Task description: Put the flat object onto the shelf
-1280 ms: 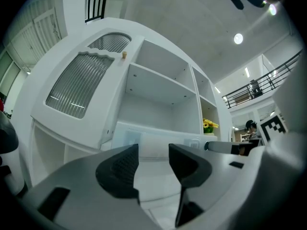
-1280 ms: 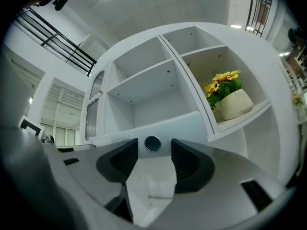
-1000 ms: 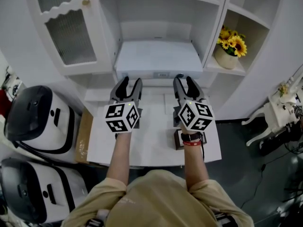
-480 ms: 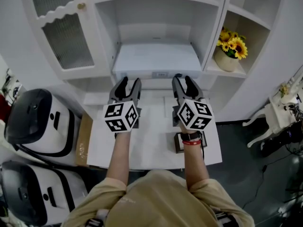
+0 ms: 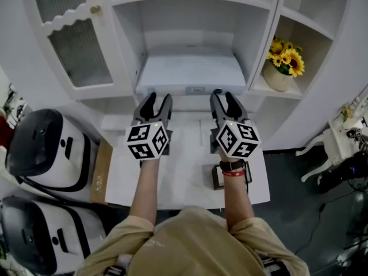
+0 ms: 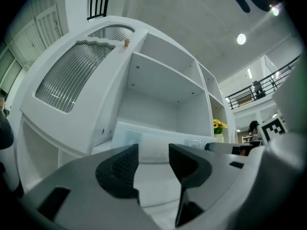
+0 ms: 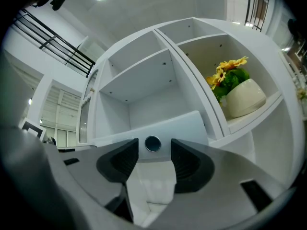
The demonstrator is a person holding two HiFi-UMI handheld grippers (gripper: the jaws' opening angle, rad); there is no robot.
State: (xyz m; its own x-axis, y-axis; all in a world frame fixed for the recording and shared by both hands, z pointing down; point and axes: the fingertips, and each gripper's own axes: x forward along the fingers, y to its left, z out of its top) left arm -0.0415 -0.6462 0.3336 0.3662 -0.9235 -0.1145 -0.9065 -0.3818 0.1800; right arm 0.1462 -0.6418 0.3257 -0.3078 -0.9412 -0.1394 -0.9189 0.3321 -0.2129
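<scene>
Head cam: above the person, facing steeply down at the white open-bay cabinet (image 5: 265, 33). Left gripper (image 5: 159, 98) cam: low, close behind its jaws, tilted up into the middle bay. Right gripper (image 5: 223, 96) cam: same, skewed right. All three share the flat white rectangular slab (image 5: 192, 73) and the yellow sunflowers in a cream pot (image 5: 283, 62).

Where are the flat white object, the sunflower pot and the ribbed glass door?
flat white object (image 5: 192, 72): head view, middle of its top face.
sunflower pot (image 5: 278, 79): head view, the pot's cream side.
ribbed glass door (image 5: 80, 54): head view, the lower glass pane.
</scene>
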